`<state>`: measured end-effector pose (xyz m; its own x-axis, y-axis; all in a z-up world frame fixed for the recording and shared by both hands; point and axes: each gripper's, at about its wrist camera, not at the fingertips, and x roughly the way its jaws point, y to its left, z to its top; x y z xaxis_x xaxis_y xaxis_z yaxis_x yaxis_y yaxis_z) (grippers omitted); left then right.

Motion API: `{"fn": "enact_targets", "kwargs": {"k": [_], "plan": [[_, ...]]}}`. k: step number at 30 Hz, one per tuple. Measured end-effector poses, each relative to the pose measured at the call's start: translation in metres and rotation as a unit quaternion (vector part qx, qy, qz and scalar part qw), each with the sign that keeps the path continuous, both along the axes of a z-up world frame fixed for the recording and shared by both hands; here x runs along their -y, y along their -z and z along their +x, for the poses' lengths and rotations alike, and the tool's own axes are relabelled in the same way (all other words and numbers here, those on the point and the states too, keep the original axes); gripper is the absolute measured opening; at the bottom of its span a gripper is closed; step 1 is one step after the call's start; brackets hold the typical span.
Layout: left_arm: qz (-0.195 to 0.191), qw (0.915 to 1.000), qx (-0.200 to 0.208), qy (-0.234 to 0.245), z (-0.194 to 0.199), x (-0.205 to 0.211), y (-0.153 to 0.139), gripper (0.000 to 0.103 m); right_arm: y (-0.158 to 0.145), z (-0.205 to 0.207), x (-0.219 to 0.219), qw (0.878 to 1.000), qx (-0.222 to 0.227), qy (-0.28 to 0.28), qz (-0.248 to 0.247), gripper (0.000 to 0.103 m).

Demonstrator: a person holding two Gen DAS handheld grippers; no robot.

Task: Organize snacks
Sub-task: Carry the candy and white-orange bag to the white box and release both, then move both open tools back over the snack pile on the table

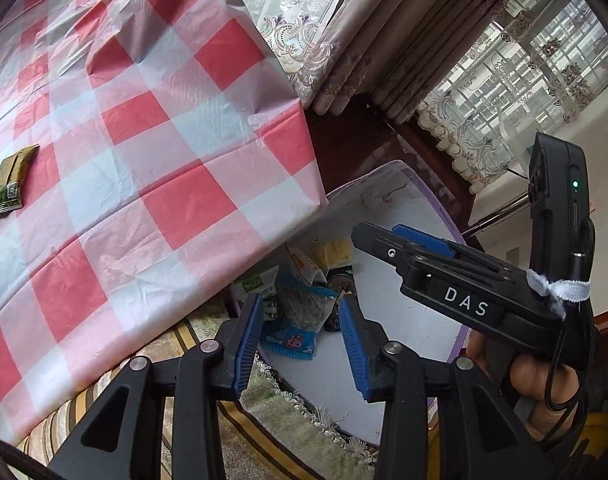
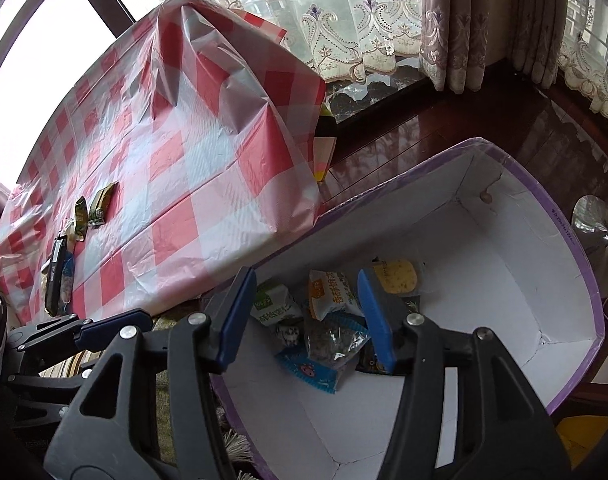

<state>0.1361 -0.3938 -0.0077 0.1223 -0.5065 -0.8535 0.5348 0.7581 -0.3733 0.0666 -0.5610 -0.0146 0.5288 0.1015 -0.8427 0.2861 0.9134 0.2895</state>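
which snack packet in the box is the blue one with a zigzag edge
The blue packet with a ladybird picture, lying at the near end of the pile in the white box. The others there are clear, green-and-white, orange-and-white or yellow.

Table point(image 2: 176, 168) under red-and-white checked cloth point(image 1: 152, 152), bearing 2 green packets point(image 2: 102, 204) and darker wrappers point(image 2: 58, 276) near 1 end.

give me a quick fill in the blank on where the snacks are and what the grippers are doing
1. The box with the purple rim stands on the ____ beside the table.
2. The left gripper and right gripper are both ____, holding nothing.
3. The green packets not yet sorted lie on the checked ____.

Missing words: floor; open; tablecloth
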Motion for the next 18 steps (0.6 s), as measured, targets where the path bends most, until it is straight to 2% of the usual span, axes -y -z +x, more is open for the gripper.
{"fn": "enact_targets", "kwargs": {"k": [10,18], "plan": [[-0.008,0.9999,0.004,-0.01,0.001,-0.007,-0.003,0.041,-0.006,0.001,-0.016,1.0,-0.002,-0.018,-0.015,0.057],[-0.01,0.9988,0.022,-0.043,0.012,-0.031,-0.007,0.041,-0.012,0.008,-0.033,0.999,-0.003,-0.031,-0.015,0.057]]}}
